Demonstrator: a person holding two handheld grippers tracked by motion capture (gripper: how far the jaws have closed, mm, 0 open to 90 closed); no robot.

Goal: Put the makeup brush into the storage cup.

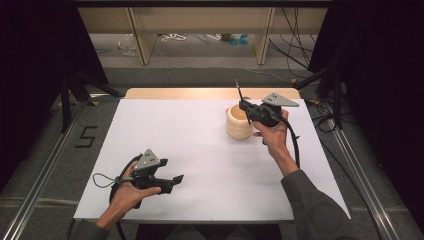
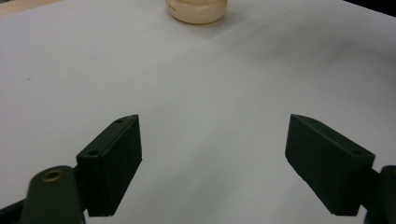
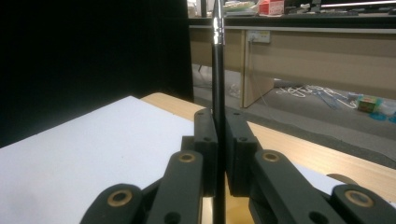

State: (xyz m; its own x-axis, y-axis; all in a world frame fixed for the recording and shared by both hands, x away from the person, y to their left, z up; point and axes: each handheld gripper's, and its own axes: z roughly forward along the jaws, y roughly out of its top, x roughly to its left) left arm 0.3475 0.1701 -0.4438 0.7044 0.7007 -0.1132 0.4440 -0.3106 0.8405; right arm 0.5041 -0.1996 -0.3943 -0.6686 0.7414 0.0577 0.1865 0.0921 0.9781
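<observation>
Right gripper (image 1: 246, 107) pinches thin black rod (image 3: 218, 93) upright above cream jar (image 1: 239, 123); seating in jar pending, judged. Left gripper (image 2: 212, 158) spread, idle, holds nothing.

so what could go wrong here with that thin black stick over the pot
1. The right gripper pinches the thin black rod on a narrow patch, so it may pivot or slip.
2. That hand hangs close over the cream ridged pot, which a knock could tip.
3. The open left gripper is too far away to steady it.
</observation>
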